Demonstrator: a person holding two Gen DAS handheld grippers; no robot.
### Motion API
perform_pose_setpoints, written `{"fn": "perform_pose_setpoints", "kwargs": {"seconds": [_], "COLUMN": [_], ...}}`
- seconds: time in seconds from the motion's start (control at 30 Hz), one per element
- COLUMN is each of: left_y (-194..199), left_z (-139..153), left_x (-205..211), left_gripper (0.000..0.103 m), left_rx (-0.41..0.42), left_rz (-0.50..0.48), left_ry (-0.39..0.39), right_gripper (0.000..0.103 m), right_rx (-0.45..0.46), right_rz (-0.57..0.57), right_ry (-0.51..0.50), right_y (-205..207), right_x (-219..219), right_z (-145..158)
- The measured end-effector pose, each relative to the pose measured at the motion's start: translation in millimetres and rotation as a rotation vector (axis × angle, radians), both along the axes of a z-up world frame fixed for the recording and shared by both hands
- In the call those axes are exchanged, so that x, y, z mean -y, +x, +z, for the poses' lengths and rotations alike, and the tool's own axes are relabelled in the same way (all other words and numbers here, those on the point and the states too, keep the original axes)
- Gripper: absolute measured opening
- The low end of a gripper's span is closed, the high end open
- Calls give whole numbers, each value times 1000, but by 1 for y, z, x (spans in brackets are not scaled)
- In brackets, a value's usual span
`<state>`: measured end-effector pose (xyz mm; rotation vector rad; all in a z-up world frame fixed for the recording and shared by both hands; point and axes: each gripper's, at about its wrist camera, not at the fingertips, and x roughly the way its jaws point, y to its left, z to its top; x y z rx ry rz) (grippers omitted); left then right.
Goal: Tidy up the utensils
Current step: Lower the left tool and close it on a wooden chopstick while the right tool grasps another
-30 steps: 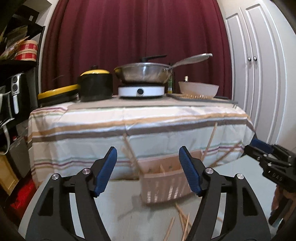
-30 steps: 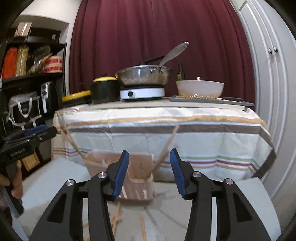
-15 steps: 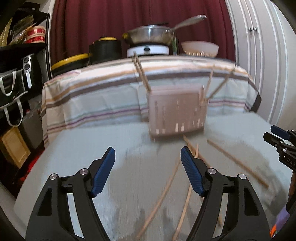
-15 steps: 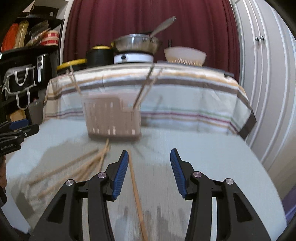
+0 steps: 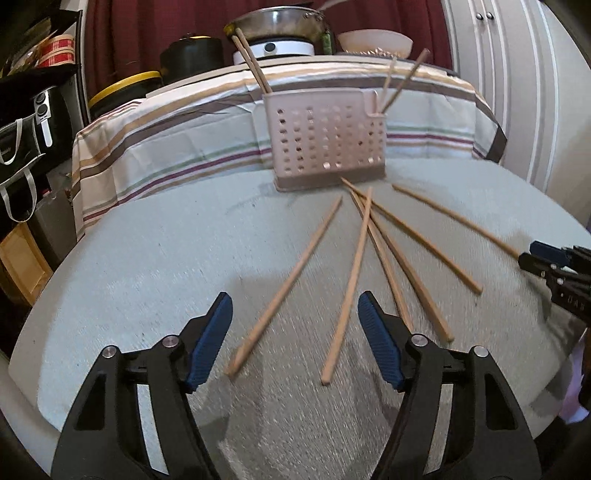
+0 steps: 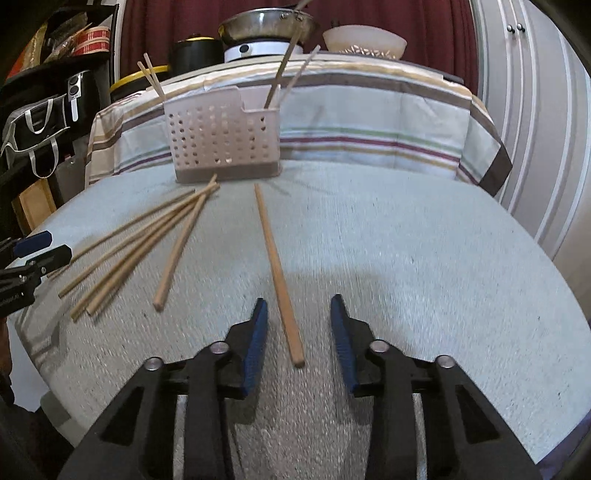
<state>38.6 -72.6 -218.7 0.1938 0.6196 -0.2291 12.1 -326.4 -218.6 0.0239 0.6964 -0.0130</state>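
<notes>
A pink perforated utensil holder [image 5: 327, 142] stands at the far side of the grey table [image 5: 147, 258], with chopsticks upright in its left and right ends; it also shows in the right wrist view [image 6: 223, 138]. Several wooden chopsticks [image 5: 351, 273] lie fanned out on the table in front of it. My left gripper [image 5: 295, 338] is open above their near ends. My right gripper [image 6: 298, 341] is open, with the near end of one lone chopstick [image 6: 275, 264] between its fingers. The other chopsticks [image 6: 136, 243] lie to its left.
Behind stands a table with a striped cloth [image 5: 184, 133], carrying a pan on a hob [image 5: 277, 27], a black pot [image 5: 192, 55] and a bowl [image 5: 375, 38]. Black shelves [image 5: 26, 110] stand at the left, white cupboard doors [image 5: 517, 74] at the right.
Both grippers have tilted down and drawn back from the holder, so the table top and the loose chopsticks now fill the views. Both stay open.
</notes>
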Motion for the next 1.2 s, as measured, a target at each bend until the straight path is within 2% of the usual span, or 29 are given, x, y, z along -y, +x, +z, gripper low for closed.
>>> {"fn": "perform_pose_setpoints", "kwargs": {"seconds": [0.07,0.17,0.23,0.5,0.6,0.83,0.97,1.03,1.13,1.2], "left_y": [-1,-1,-2,-6,-6,-6,-8,-9,-9,-10], "left_z": [-3,-6,-8,-16,-20,-20,-21,-21,-21,-20], "left_x": [0,-1,-2,3,5,5,10,14,12,12], "left_gripper": [64,60,59,38,33,28,17,14,13,7], "left_rx": [-12,-23,-25,-53,-63,-55,-46,-37,-41,-45], "left_rz": [0,4,3,-28,-39,-49,-71,-72,-73,-78], "left_ry": [-5,-13,-15,-20,-24,-43,-32,-9,-17,-22], "right_gripper": [28,11,9,8,8,8,8,8,8,7], "right_rx": [1,7,9,15,16,23,26,24,24,25], "right_rz": [4,22,33,46,46,48,47,48,47,47], "right_ry": [5,1,-8,0,3,9,8,10,9,9], "right_y": [-2,-4,-6,-10,-11,-12,-13,-13,-14,-14], "right_x": [0,-3,-7,-12,-13,-13,-14,-14,-14,-14], "right_z": [-3,-4,-3,-3,-3,-3,-4,-4,-4,-3]}}
